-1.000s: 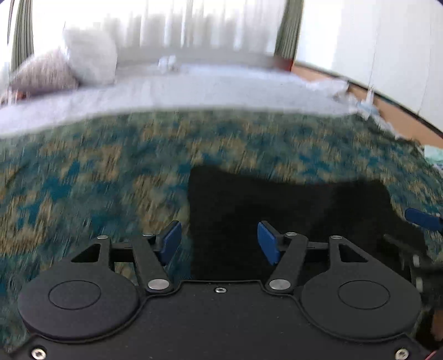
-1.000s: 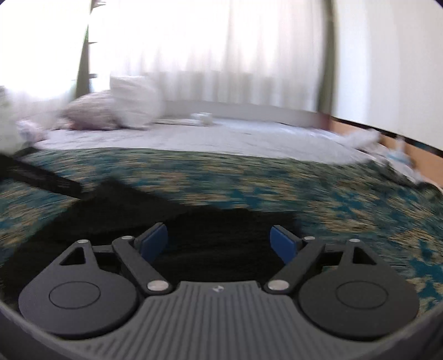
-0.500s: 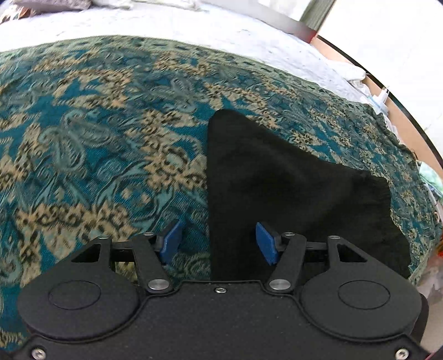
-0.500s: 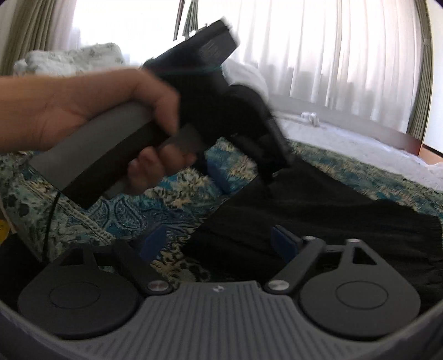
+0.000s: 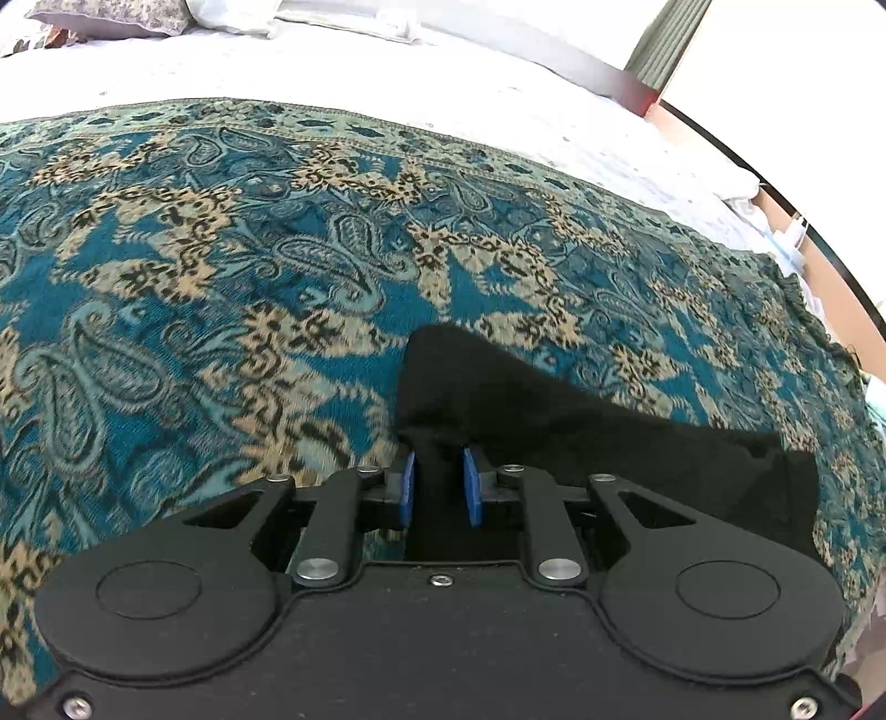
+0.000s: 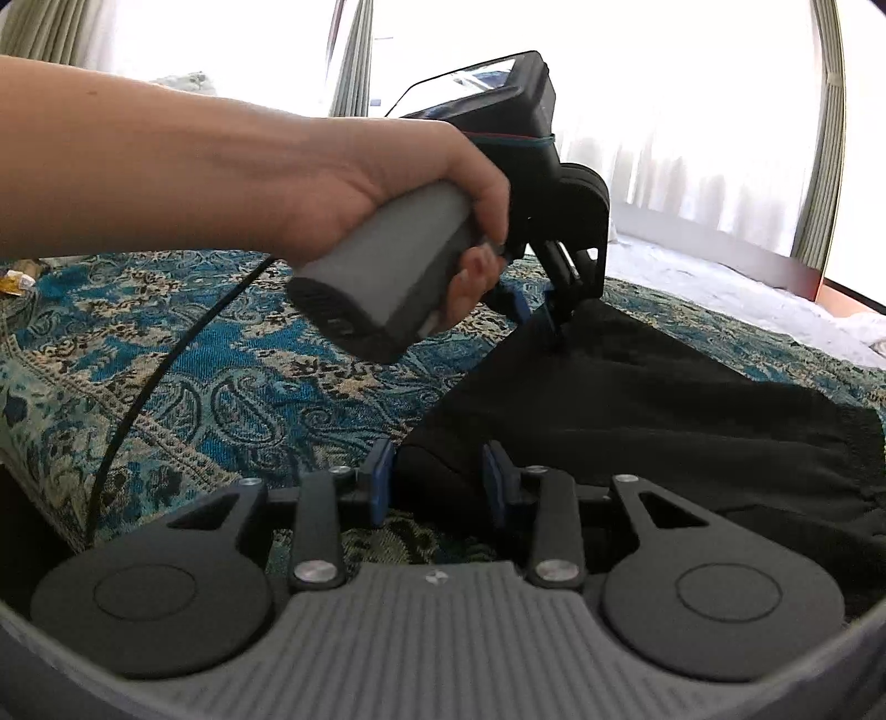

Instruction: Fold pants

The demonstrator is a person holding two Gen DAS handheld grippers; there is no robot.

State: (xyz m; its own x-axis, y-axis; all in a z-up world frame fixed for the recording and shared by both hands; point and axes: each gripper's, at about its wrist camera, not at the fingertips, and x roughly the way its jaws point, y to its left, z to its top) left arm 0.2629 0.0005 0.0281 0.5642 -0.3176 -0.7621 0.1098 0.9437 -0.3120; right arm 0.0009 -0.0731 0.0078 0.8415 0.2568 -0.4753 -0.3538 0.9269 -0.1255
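Observation:
The black pants [image 5: 581,432] lie on a teal paisley bedspread [image 5: 221,277]. My left gripper [image 5: 438,471] is shut on a corner of the pants, the cloth bunched between its blue pads. In the right wrist view the pants [image 6: 664,399] spread to the right. My right gripper [image 6: 437,471] has its blue pads closed in on the near edge of the pants, with cloth between them. The left gripper [image 6: 545,318], held by a hand [image 6: 343,183], pinches the far corner.
The bedspread [image 6: 194,387] covers a bed with a white sheet [image 5: 387,66] and pillows [image 5: 166,11] beyond. A black cable [image 6: 149,399] hangs from the left gripper. Curtains [image 6: 692,111] stand at the back. The bed's right edge [image 5: 819,321] is near.
Both grippers were open above the pants. Both have come down onto the left edge of the pants and closed on the cloth, the left at the far corner, the right at the near one.

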